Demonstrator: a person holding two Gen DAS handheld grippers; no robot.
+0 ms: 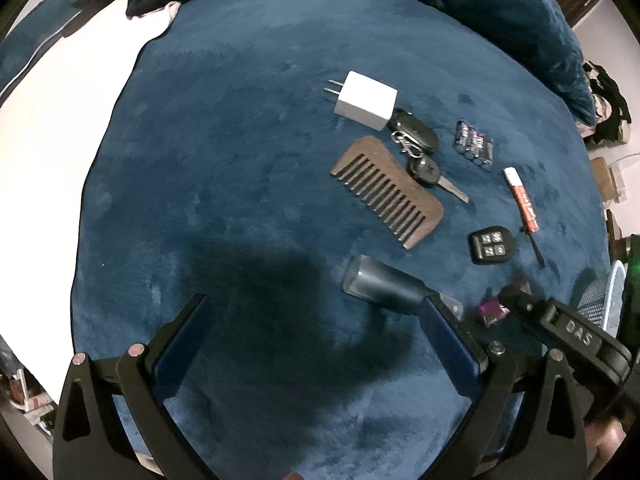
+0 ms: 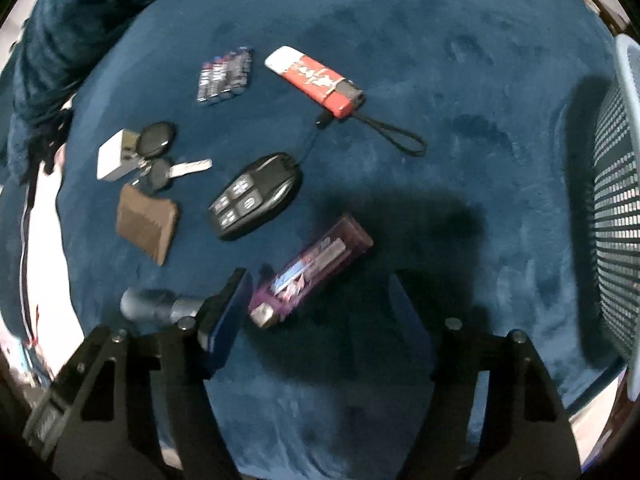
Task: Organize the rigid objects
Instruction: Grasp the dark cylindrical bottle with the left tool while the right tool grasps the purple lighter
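Note:
Small items lie on a blue blanket (image 1: 240,140). The left wrist view shows a white charger (image 1: 366,100), a brown comb (image 1: 388,192), keys (image 1: 416,140), batteries (image 1: 474,146), a black fob (image 1: 490,246) and a grey cylinder (image 1: 384,284). My left gripper (image 1: 316,316) is open above bare blanket, its right finger beside the cylinder. My right gripper (image 2: 318,296) is open and low over a purple lighter (image 2: 312,268). The lighter lies between the jaws near the left finger (image 2: 228,312); the right finger stands apart from it. In the left wrist view, the right gripper (image 1: 560,324) reaches the purple lighter (image 1: 492,310).
A pale mesh basket (image 2: 616,200) stands at the blanket's right edge. A red and white case with a strap (image 2: 316,80), the black fob (image 2: 256,196) and batteries (image 2: 226,76) lie beyond the lighter. White sheet (image 1: 60,140) borders the blanket's left side.

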